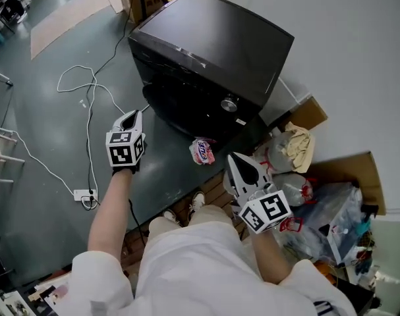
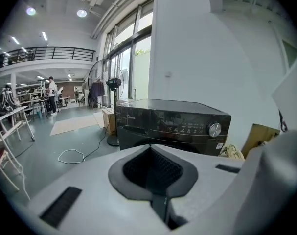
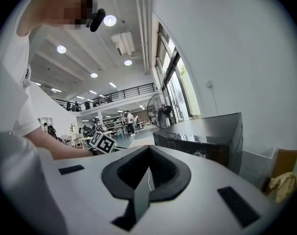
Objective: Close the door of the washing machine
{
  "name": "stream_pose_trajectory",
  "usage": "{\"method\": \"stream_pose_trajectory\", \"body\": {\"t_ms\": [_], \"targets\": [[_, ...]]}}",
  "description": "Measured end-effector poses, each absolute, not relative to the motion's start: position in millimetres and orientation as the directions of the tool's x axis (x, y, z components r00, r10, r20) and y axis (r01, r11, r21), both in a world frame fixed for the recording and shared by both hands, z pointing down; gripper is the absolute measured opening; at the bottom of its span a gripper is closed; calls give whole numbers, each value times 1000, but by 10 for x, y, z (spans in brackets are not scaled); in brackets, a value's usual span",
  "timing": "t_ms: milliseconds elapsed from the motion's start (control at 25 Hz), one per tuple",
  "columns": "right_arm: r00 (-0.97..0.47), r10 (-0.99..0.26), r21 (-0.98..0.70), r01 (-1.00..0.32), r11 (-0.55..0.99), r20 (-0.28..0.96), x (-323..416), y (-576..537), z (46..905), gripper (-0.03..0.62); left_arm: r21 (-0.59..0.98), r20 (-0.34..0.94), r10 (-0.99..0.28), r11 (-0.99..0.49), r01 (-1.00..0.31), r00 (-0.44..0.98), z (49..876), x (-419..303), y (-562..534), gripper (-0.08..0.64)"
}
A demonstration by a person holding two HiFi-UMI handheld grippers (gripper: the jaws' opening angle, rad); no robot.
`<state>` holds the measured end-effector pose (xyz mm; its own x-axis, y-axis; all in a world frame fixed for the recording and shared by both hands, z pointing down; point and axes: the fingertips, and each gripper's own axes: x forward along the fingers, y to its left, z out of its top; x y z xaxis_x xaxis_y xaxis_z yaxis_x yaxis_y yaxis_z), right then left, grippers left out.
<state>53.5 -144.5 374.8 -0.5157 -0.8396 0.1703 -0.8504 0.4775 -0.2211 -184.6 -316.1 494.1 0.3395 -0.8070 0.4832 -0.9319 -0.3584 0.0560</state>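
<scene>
The black front-loading washing machine [image 1: 213, 38] stands on the floor ahead of me. Its round dark door [image 1: 186, 104] looks flush with the front. The left gripper view shows its control panel and silver knob [image 2: 215, 129]; the door is hidden there behind the jaws. My left gripper [image 1: 130, 116] hangs left of the machine's front, shut and empty, also seen from its own camera [image 2: 149, 148]. Lower right of the door, my right gripper [image 1: 236, 160] points toward the machine with its jaws together, nothing between them [image 3: 148, 150].
A pink and white pouch [image 1: 201, 151] lies on the floor under the door. Bags and cardboard [image 1: 298, 147] pile up right of the machine. A white cable [image 1: 87, 104] runs to a power strip [image 1: 84, 194] on the left. A fan stand [image 2: 112, 116] rises behind.
</scene>
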Motion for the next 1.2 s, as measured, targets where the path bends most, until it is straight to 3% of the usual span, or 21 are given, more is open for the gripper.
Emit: {"method": "stream_pose_trajectory", "body": {"t_ms": [480,1200], "targets": [[-566,-822,-94,-824,559,61,176,-1656,3155,-6,33,348,-910,-229,-973,226,3845,-2860,-2400,0],[-511,-859,-26,-860,510,38,607,-1947,2849,-6,11,150,-970,-191,-982,190,2683,-3199,-1712,0]]}}
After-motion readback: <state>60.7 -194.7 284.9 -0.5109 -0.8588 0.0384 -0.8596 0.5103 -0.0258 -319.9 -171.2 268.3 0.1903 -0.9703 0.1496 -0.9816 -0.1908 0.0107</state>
